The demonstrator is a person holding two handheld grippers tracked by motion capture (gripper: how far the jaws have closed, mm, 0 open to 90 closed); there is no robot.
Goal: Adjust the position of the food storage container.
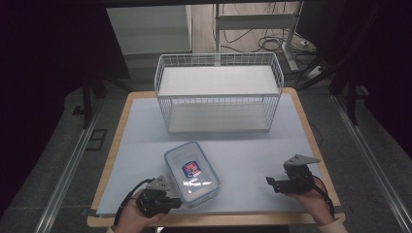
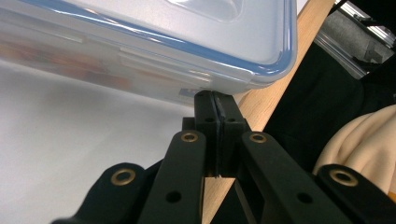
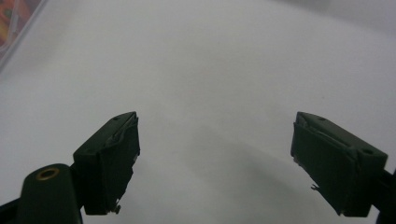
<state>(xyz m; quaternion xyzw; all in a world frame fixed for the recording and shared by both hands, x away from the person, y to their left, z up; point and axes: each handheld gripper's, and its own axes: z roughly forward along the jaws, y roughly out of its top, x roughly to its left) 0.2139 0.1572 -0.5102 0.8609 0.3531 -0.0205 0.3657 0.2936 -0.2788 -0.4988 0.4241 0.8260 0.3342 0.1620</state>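
A clear plastic container [image 1: 192, 172] with a blue-rimmed lid and a red label lies on the white mat near the table's front. In the left gripper view the container [image 2: 140, 46] looms close, tilted across the top. My left gripper [image 1: 178, 199] sits at the container's near left corner. Its jaws are pressed together, and the left gripper [image 2: 215, 98] touches the container's side wall just under the lid's rim; I see nothing between them. My right gripper [image 1: 271, 184] rests low at the front right, apart from the container. The right gripper [image 3: 215, 135] stands open over bare mat.
A white wire basket [image 1: 218, 58] stands at the back of the table, its open side facing forward. The white mat [image 1: 145, 141] covers most of the wooden tabletop [image 2: 280, 84]. A cream sleeve [image 2: 359, 140] shows beside the left gripper. Cables lie on the floor behind.
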